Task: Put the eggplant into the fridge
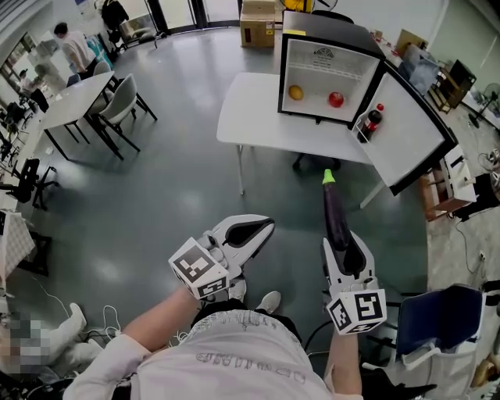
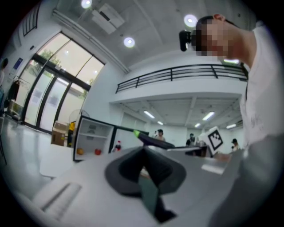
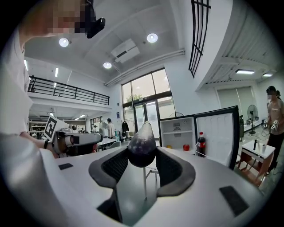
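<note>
A long dark purple eggplant (image 1: pixel 336 211) with a green stem end sticks forward out of my right gripper (image 1: pixel 346 251), which is shut on its thick end. In the right gripper view the eggplant (image 3: pixel 142 148) sits squeezed between the two dark pads. My left gripper (image 1: pixel 262 226) hangs beside it at the left, shut with nothing in it; its tips meet in the left gripper view (image 2: pixel 144 153). Ahead, a small black fridge (image 1: pixel 285 74) stands on a white table (image 1: pixel 250 109) with its door (image 1: pixel 414 129) swung open to the right. The fridge also shows in the right gripper view (image 3: pixel 177 128).
Inside the fridge lie an orange fruit (image 1: pixel 295 92) and a red fruit (image 1: pixel 336 99); a cola bottle (image 1: pixel 370 123) stands in the door. A cardboard box (image 1: pixel 258 19) sits behind. Table and chairs (image 1: pixel 86 98) stand at left, a blue chair (image 1: pixel 437 312) at lower right.
</note>
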### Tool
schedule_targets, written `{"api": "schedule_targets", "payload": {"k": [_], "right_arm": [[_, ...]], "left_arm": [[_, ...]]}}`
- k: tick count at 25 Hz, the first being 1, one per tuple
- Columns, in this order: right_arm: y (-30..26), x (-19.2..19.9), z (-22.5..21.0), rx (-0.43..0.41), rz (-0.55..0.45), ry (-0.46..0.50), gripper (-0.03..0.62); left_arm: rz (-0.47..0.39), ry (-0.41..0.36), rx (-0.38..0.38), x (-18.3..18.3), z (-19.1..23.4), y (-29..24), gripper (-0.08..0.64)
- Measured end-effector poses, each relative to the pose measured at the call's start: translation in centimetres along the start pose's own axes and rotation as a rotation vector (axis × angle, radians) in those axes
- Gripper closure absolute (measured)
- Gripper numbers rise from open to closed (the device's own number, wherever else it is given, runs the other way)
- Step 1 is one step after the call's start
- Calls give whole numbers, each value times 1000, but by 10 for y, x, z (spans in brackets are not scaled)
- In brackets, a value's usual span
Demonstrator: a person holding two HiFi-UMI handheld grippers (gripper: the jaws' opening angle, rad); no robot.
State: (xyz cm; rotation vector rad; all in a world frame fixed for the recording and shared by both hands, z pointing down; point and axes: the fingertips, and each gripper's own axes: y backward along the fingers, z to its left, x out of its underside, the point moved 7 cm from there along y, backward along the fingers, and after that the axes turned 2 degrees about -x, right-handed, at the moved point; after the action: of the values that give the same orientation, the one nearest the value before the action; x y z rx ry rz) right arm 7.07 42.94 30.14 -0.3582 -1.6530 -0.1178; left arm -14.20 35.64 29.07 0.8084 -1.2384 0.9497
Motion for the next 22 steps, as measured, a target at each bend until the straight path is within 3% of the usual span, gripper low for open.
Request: {"api": "schedule_targets", "payload": {"k": [22], "right_arm": [[17, 0, -42, -36, -5, 20, 396]], "left_arm": [[-6, -19, -23, 5, -26, -39, 552]]}}
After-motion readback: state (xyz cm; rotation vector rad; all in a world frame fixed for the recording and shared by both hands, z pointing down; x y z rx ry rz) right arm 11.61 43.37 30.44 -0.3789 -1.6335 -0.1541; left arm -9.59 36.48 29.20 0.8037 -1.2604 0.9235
